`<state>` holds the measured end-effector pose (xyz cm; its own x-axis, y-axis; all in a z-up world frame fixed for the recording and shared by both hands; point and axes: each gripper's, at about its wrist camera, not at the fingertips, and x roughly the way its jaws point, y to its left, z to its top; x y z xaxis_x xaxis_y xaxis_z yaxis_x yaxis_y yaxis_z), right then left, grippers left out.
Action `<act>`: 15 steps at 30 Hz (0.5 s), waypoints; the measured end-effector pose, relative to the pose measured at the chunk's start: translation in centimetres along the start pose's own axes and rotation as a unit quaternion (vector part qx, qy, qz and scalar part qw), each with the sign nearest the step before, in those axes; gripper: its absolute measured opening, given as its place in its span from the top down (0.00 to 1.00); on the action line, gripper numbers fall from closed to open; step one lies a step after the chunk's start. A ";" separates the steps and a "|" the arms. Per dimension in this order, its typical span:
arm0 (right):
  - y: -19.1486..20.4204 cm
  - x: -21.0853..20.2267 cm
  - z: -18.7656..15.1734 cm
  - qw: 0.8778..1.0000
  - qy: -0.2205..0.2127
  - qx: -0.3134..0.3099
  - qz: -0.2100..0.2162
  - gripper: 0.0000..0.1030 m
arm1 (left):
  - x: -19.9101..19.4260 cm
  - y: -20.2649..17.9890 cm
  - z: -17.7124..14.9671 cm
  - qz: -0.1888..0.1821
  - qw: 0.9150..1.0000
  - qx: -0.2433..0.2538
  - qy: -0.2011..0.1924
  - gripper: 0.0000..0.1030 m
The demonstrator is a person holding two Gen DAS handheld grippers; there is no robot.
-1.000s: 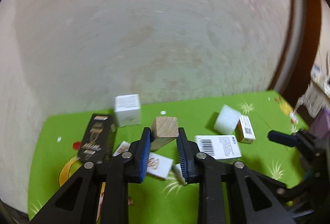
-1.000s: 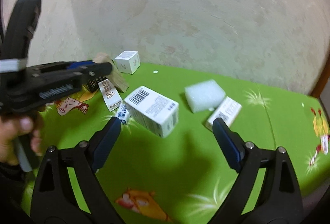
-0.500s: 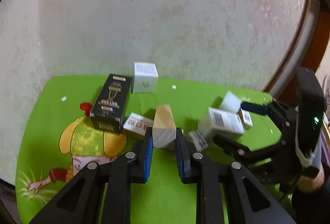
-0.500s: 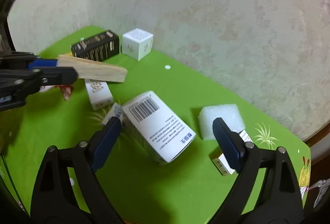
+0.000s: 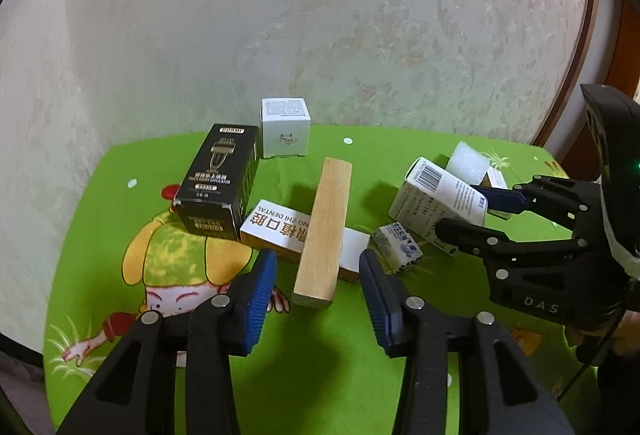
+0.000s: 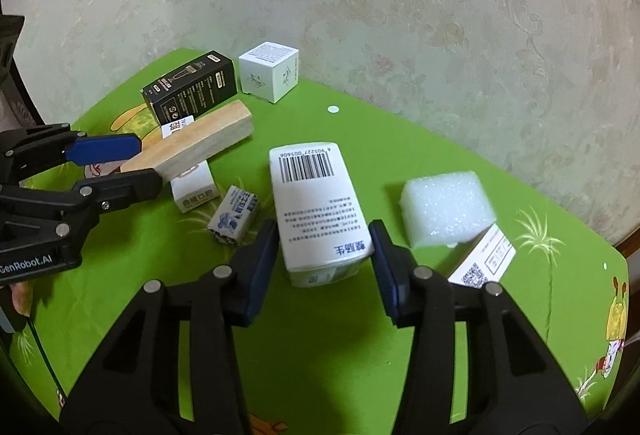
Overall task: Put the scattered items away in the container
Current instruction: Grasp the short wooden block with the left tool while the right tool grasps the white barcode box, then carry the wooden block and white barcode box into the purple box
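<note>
The left hand-held gripper (image 5: 316,285) is angled down at the green counter (image 5: 320,355), its jaws opening; the wooden block (image 5: 323,231) lies between them with gaps on both sides, its far part propped on a flat white carton (image 5: 276,231). The right hand-held gripper (image 6: 324,259) is likewise pitched downward, its jaws closing about the near end of the barcoded white box (image 6: 316,211); whether the pads press is not clear. A foam block (image 6: 444,209) lies just beside it.
</note>
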<state>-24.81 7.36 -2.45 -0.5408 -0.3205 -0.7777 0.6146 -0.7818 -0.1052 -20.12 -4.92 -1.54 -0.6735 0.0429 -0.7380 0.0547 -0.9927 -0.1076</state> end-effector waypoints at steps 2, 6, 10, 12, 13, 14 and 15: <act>-0.1 0.1 0.0 1.000 -0.001 0.007 0.005 0.52 | 0.4 -0.1 0.3 0.004 1.000 0.005 0.003 0.57; -0.3 0.4 0.1 1.000 -0.001 0.015 0.012 0.52 | 0.9 -0.3 0.8 0.005 1.000 0.015 0.006 0.67; -0.2 0.4 0.0 1.000 -0.005 0.016 0.015 0.55 | 1.2 -0.6 0.8 0.006 1.000 0.017 0.011 0.80; -0.2 0.2 -0.2 1.000 -0.009 0.017 0.014 0.56 | 0.9 -0.7 0.7 0.004 1.000 0.015 0.008 0.80; -0.1 0.1 -0.3 1.000 -0.011 0.018 0.012 0.56 | 0.7 -0.8 0.6 0.002 1.000 0.015 0.007 0.80; 0.0 -0.1 -0.5 1.000 -0.014 0.020 0.011 0.57 | 0.5 -0.8 0.5 0.002 1.000 0.015 0.006 0.80; 0.0 -0.3 -0.7 1.000 -0.015 0.022 0.011 0.57 | 0.2 -1.0 0.3 0.001 1.000 0.014 0.005 0.80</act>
<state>-24.23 7.81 -2.59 -0.5446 -0.3543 -0.7602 0.6015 -0.7967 -0.0596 -20.59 -3.99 -1.39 -0.6662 0.0421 -0.7446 0.0350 -0.9955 -0.0876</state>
